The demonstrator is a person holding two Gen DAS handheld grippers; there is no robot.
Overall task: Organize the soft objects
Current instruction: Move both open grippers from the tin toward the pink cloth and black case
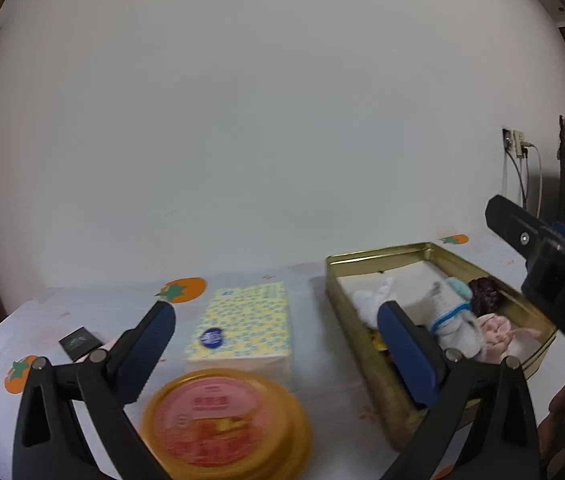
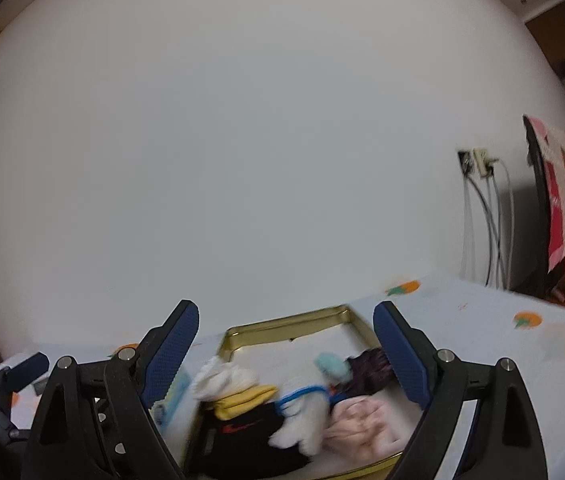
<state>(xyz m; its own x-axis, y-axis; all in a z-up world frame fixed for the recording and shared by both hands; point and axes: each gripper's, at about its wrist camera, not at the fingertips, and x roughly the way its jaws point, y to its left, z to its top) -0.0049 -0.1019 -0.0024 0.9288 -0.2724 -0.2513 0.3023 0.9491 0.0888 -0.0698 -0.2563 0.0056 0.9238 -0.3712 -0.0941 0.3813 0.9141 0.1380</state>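
Table (image 1: 322, 368): pale cloth with orange fruit prints, against white wall (image 1: 262, 120). Left hand-held gripper (image 1: 274, 316) and right hand-held gripper (image 2: 286, 320): both spread wide, empty. Gold tin (image 2: 282, 322) of soft items ahead.

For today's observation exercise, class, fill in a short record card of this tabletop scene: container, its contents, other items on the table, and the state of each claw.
container: open gold metal rectangular tin, on the persimmon-print tablecloth
contents: white sock with blue trim, pink cloth, yellow folded cloth, dark purple fluffy piece, black cloth
beside tin: yellow patterned tissue pack, round yellow-rimmed lid with red label, small black card
left claw: open, empty
right claw: open, empty, above the tin
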